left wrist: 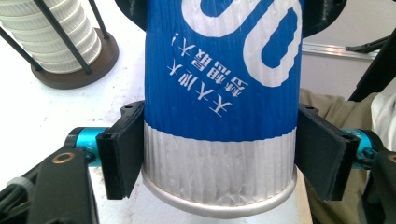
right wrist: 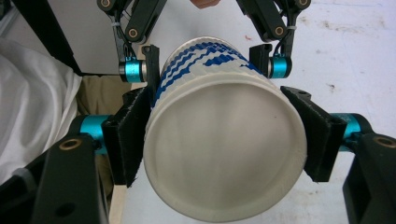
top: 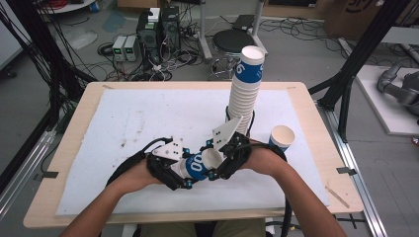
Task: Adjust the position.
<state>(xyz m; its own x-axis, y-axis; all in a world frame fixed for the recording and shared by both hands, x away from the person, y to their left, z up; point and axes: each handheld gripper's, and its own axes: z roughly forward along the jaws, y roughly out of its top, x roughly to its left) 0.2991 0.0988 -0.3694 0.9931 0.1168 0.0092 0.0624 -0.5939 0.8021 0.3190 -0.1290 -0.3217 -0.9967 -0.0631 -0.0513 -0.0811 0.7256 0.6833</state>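
A blue and white paper cup [top: 196,166] lies on its side in the air over the front middle of the white mat [top: 128,123], held from both ends. My left gripper [top: 189,174] grips it near the base, which faces the left gripper view; its pads [left wrist: 123,149] rest against the cup [left wrist: 219,93]. My right gripper [top: 218,160] is shut on the open end, and the right gripper view looks into the cup's mouth [right wrist: 224,149] between the pads [right wrist: 133,140]. The left gripper [right wrist: 205,63] shows beyond it.
A tall stack of the same cups [top: 245,94] stands in a wire holder [left wrist: 95,60] just behind the grippers. A single upright cup [top: 282,137] stands to the right of it. The wooden table's edge [top: 316,108] runs at the right, with a stool [top: 232,42] and electronics beyond the far edge.
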